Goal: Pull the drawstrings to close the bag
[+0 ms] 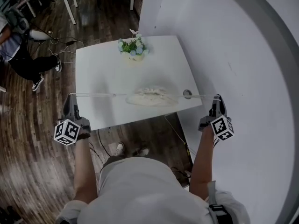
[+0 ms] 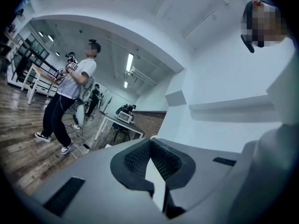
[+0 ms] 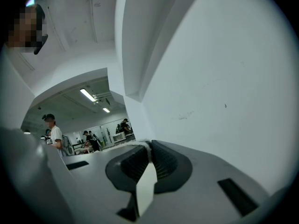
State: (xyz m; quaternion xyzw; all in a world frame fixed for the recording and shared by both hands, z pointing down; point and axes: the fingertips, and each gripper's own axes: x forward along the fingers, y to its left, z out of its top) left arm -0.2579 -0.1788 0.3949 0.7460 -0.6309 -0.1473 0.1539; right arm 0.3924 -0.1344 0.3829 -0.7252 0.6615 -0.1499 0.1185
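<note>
A pale cloth bag (image 1: 152, 96) lies on the white table (image 1: 107, 69) near its front edge, its mouth bunched into gathers. One drawstring (image 1: 96, 95) runs taut and level from the bag to the left. It ends at my left gripper (image 1: 70, 97), which is shut on it just off the table's left edge. The other drawstring (image 1: 196, 96) stretches right to my right gripper (image 1: 216, 98), shut on it past the table's right edge. In the right gripper view the cord (image 3: 135, 145) leaves the closed jaws of the right gripper (image 3: 149, 148). The left gripper (image 2: 150, 146) shows its pads pressed together.
A small potted plant (image 1: 134, 47) stands at the table's far edge. A round hole (image 1: 187, 94) sits in the tabletop right of the bag. A white wall (image 1: 243, 55) rises close on the right. A person (image 1: 21, 55) and cables (image 1: 65, 43) are on the wooden floor at left.
</note>
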